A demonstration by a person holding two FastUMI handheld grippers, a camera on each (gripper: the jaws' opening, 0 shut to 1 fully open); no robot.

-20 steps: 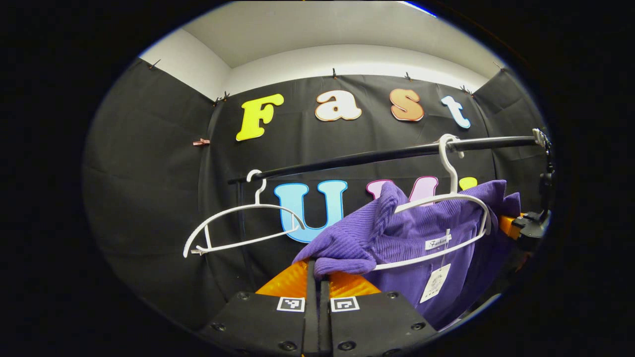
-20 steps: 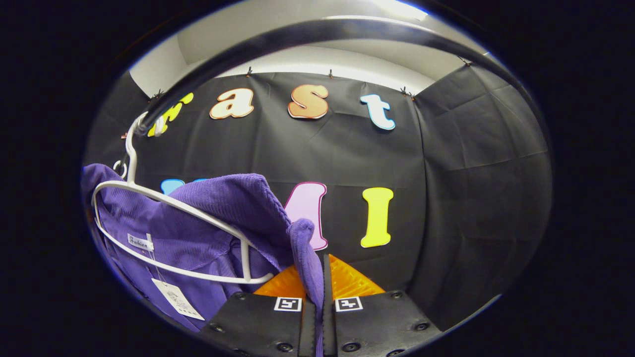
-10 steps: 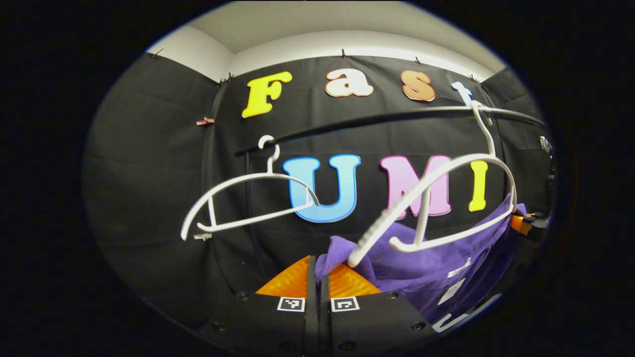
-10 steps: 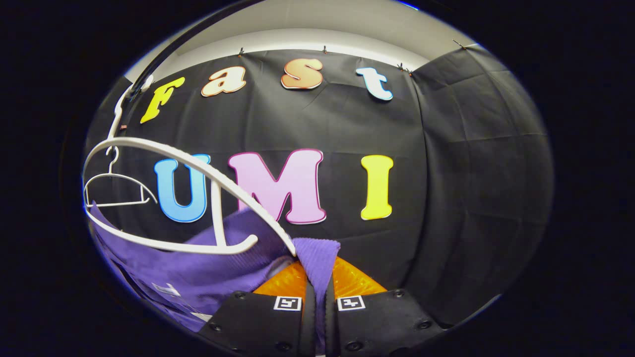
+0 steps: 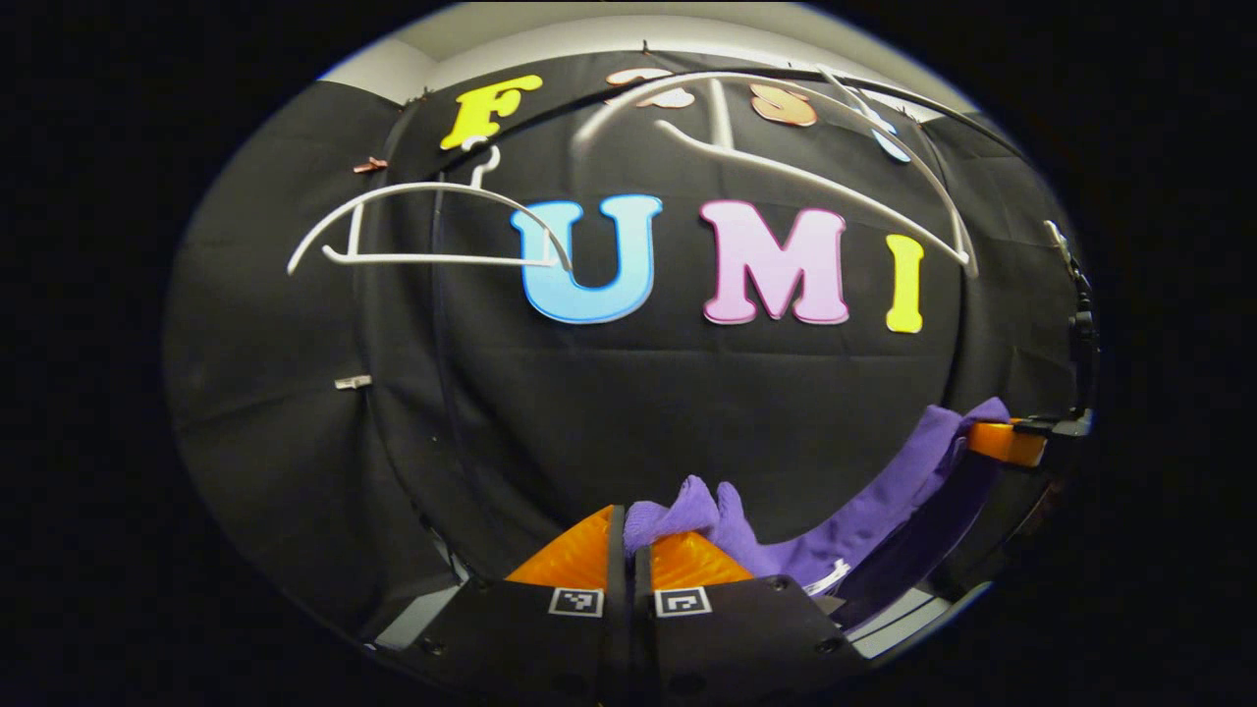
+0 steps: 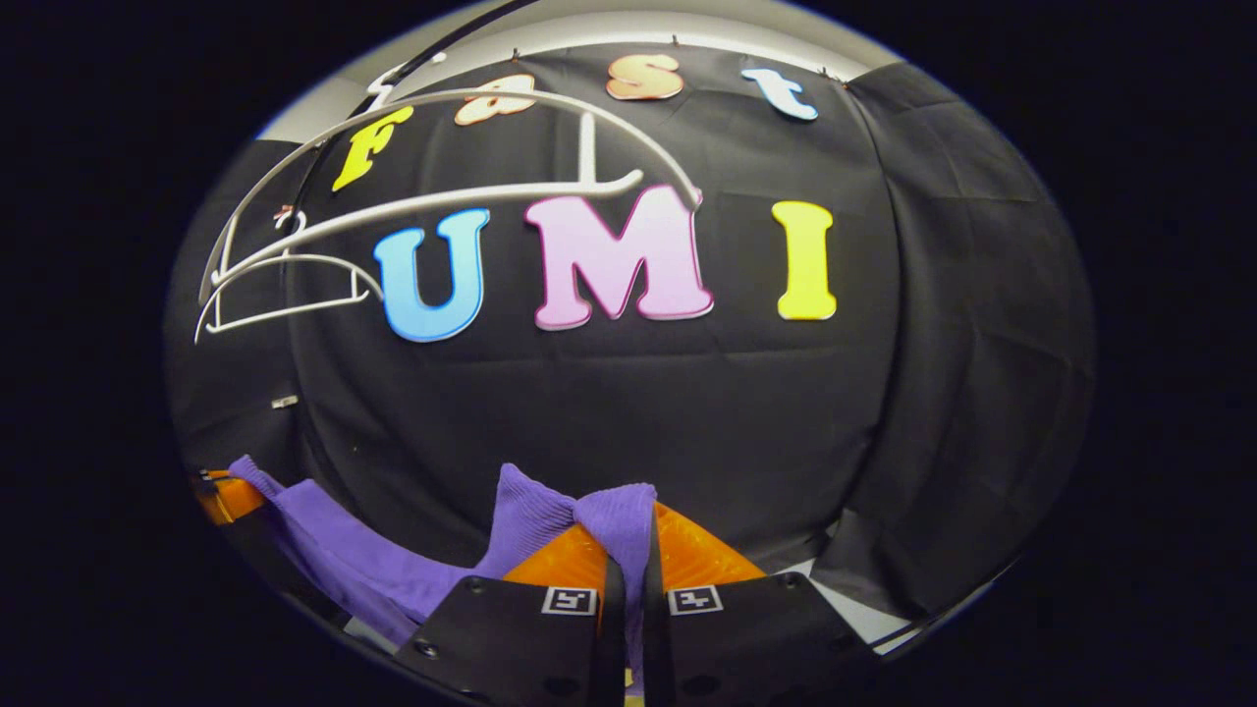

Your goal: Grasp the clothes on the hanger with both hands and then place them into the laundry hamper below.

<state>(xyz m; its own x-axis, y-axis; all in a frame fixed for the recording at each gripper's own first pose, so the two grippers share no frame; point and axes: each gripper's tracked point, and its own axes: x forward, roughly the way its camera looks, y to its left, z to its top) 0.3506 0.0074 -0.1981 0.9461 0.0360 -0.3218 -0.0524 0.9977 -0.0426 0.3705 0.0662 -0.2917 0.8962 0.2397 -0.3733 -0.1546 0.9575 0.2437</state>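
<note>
A purple ribbed garment hangs free between my two grippers, well below the rail. My left gripper is shut on one bunched corner of it. In the right gripper view the same purple garment sags to the left, and my right gripper is shut on its other corner. In the left gripper view the right gripper sits far right, holding the cloth. The left gripper appears at the far left of the right gripper view. The bare white hanger the garment came off swings high up on the rail.
A second bare white hanger hangs at the left end of the black rail. Both hangers, near and far, appear upper left in the right gripper view. A pale strip of floor shows low at right.
Both grippers have dropped well below the rail with the garment. The purple garment has slipped fully off the white hanger, which now swings bare overhead.
</note>
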